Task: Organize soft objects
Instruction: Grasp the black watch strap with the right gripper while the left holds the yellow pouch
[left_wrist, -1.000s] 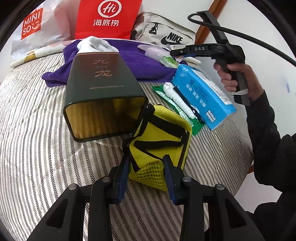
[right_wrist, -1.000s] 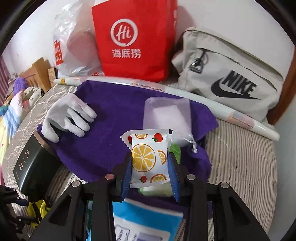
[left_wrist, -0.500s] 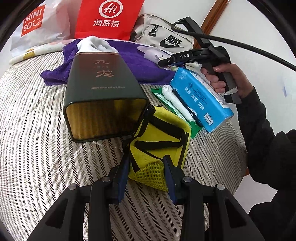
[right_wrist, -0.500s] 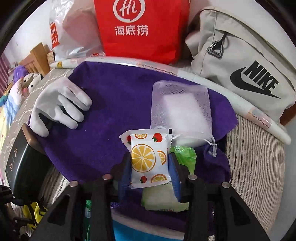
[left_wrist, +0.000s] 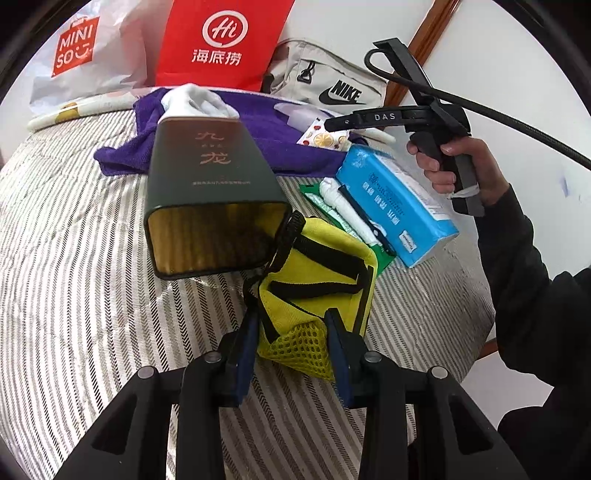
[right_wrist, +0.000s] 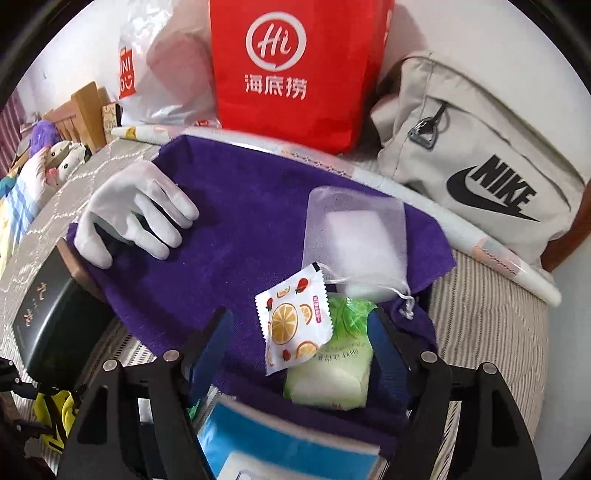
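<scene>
Tongs number two: my right tongs (right_wrist: 301, 347) have just been opening, jaws wide, gripping nothing. One fruit-print sachet (right_wrist: 295, 325) is lying between them on the purple towel (right_wrist: 236, 221), long axis tilting up-right. My left tongs (left_wrist: 291, 354) are pinching one yellow pouch (left_wrist: 314, 291).

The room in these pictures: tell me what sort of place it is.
Probably a bedroom at home: a striped bedcover under everything, stuffed toys by a wooden headboard, and shopping bags against the wall.
</scene>
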